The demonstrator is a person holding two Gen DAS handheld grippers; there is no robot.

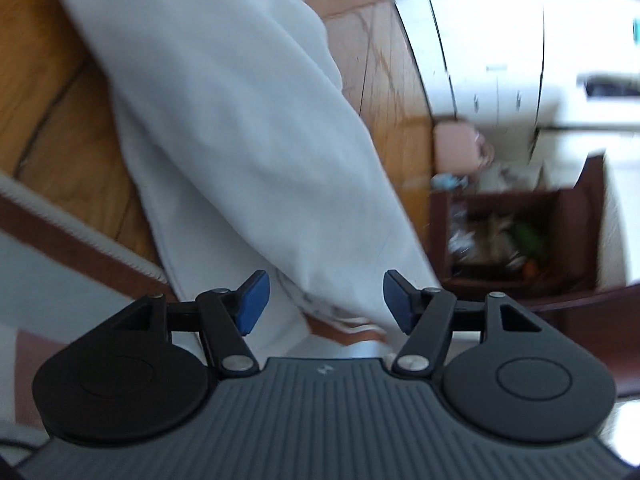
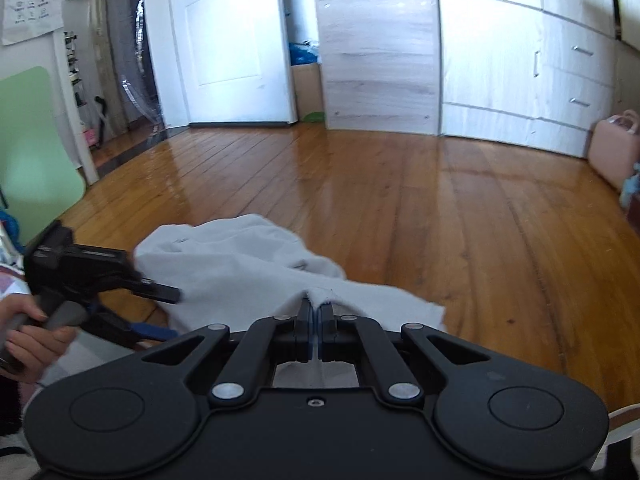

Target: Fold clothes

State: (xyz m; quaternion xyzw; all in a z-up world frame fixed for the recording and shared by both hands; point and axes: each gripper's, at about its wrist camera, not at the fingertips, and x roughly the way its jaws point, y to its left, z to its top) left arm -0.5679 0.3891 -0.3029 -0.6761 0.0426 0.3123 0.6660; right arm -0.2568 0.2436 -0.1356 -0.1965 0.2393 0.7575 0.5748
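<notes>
1. We count one garment, a white cloth (image 1: 240,132), hanging over the wooden floor (image 2: 400,200); in the left wrist view it runs from 11 o'clock down to the centre
2. Our left gripper (image 1: 326,300) has its two blue pads (image 1: 252,304) spread wide apart, with the cloth seen between them but not pinched; whether the pads touch it we cannot tell
3. Our right gripper (image 2: 316,320) has its jaws pressed together on a fold of the same cloth (image 2: 248,264), which bunches ahead of it at 12 o'clock
4. In the right wrist view the left gripper (image 2: 160,312) sits at 9 o'clock beside the cloth, held by one hand (image 2: 28,340)
5. We see one pink case (image 2: 612,152) at 3 o'clock, by the white cabinet (image 2: 520,60) with two drawer handles
</notes>
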